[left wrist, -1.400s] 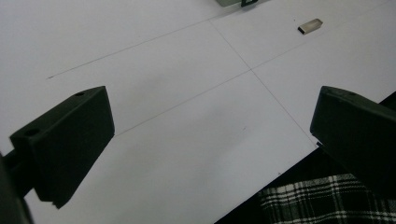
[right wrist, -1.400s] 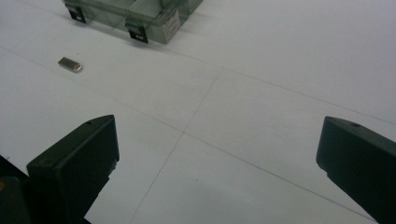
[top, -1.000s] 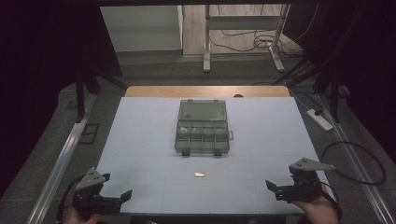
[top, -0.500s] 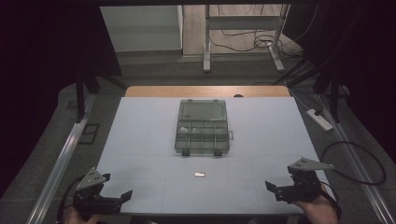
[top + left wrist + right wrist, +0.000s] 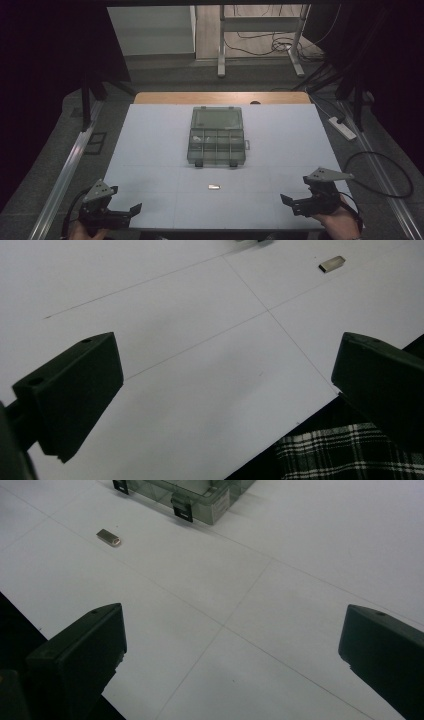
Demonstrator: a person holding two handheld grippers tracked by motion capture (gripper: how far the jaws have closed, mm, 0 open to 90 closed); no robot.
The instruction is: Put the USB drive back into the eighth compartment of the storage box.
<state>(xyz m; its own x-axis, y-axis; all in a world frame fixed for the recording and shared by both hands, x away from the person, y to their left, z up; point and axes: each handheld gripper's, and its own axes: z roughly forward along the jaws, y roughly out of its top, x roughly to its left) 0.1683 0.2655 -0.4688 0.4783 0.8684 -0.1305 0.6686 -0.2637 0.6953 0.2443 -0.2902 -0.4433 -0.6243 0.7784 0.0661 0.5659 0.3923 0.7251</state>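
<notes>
Table: white table top (image 5: 150, 150) with thin seam lines, bare over most of its area; wooden strip along far edge.
Box: clear grey compartment box (image 5: 217, 136) at table centre, lid shut, two black latches on near side; its near corner shows at top of right gripper view (image 5: 200, 500).
Small item: small silver metal piece (image 5: 214, 187) flat on table just in front of box, apart from it; seen top right in left gripper view (image 5: 332, 263), top left in right gripper view (image 5: 108, 537). What it is: too small to tell.
Left gripper: left gripper (image 5: 120, 214) at near left table corner, hand under it, jaws wide apart, nothing between them (image 5: 225, 390).
Right gripper: right gripper (image 5: 292, 204) at near right corner, grey plate on top, jaws wide apart, holding nothing (image 5: 232, 650).
In the way: nothing between either gripper and metal piece, plain table only.
Off table: white power strip (image 5: 342, 127) and cables on floor at right; metal frame legs beyond far edge; plaid fabric (image 5: 345, 452) below table edge in left gripper view.
Change vs earlier: none visible; both grippers, box and metal piece sit in same spots as 1.0 s and 0.5 s ago.
</notes>
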